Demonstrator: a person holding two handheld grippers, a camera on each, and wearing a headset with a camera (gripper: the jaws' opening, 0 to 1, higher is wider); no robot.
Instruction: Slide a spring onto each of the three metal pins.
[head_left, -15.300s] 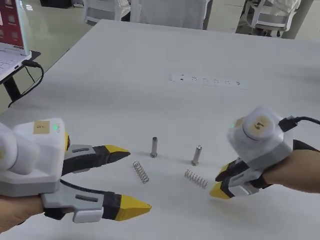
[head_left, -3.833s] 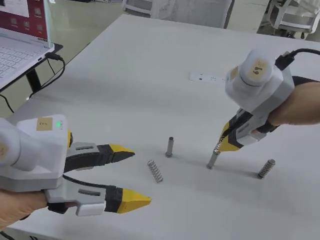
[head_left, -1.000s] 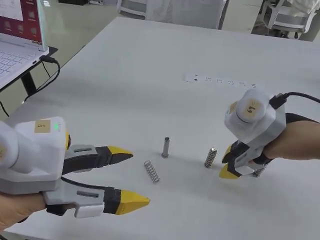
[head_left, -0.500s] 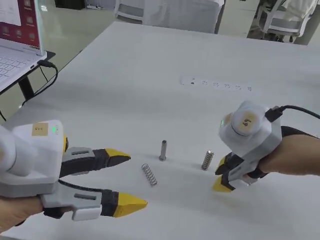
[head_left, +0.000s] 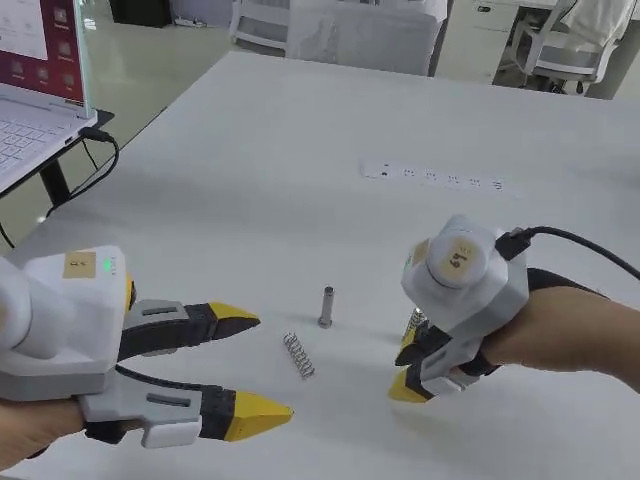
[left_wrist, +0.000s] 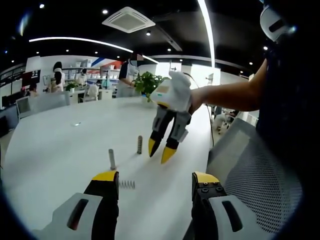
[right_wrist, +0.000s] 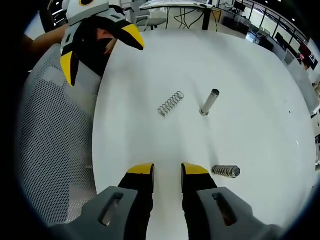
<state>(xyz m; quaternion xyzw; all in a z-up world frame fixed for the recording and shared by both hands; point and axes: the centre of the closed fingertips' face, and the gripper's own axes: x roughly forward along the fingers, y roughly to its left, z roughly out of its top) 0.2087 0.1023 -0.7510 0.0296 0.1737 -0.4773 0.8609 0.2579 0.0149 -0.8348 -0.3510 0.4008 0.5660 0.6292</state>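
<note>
1. The left gripper (head_left: 272, 365) hangs wide open, with nothing between its jaws.
2. The right gripper (right_wrist: 168, 170) has its jaws a little apart and empty, just beside the spring-covered pin (right_wrist: 226, 171).
3. The loose spring (head_left: 298, 355) lies flat on the table (head_left: 300, 180) between both grippers, close beside the bare pin (head_left: 326, 306), touching neither gripper.

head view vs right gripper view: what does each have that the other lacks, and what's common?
Head view adds the laptop and the power strip. Right gripper view adds a grey mesh surface beside the table. Both have the left gripper, the right gripper, the bare pin, the loose spring and a spring-covered pin.
</note>
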